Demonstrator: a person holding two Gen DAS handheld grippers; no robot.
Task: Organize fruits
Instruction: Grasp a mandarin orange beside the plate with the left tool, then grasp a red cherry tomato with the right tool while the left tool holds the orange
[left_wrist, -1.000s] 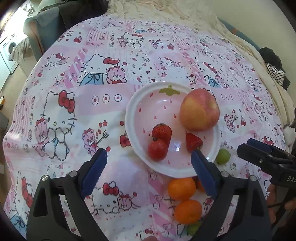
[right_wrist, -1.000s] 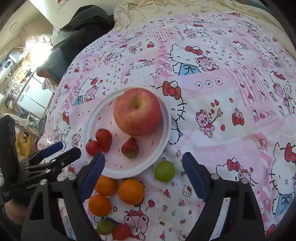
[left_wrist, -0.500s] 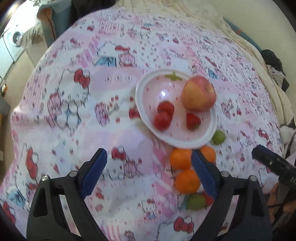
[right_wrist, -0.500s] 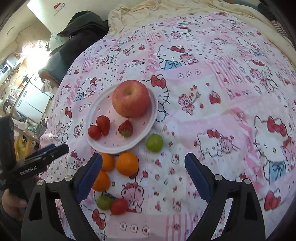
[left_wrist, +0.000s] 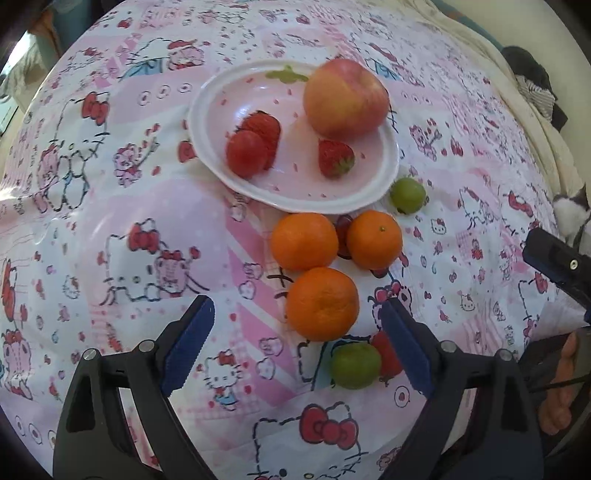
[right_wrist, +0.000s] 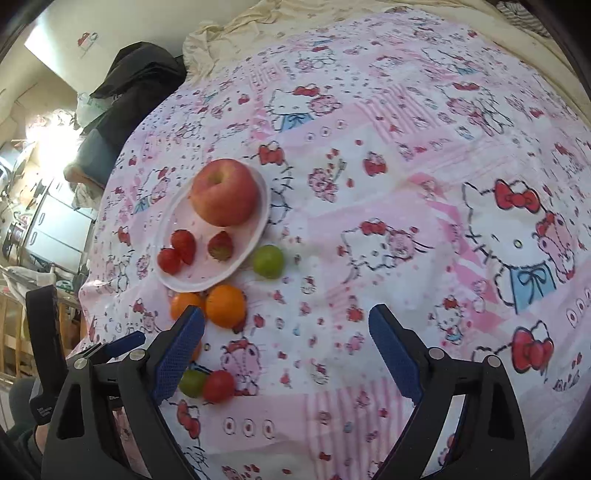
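A white plate (left_wrist: 207, 147) (right_wrist: 255, 225) holds an apple (left_wrist: 345, 98) (right_wrist: 224, 191), two strawberries (left_wrist: 334, 157) and a small tomato (left_wrist: 246, 153). Three oranges lie on the cloth in front of it, the nearest one (left_wrist: 322, 302) just ahead of my left gripper (left_wrist: 297, 347), which is open and empty. Two green fruits (left_wrist: 407, 195) (left_wrist: 355, 363) and a red one (left_wrist: 386, 356) also lie on the cloth. My right gripper (right_wrist: 286, 350) is open and empty, to the right of the oranges (right_wrist: 225, 305); its left finger hides one of them.
The fruit lies on a pink Hello Kitty cloth (left_wrist: 129, 221) (right_wrist: 406, 184) over a bed. Dark clothing (right_wrist: 136, 81) lies at the far edge. The other gripper shows at the right edge of the left wrist view (left_wrist: 554, 258).
Both grippers have pulled back from the plate; the left one has then come down close over the oranges, which now show large in its view. Both stay open.
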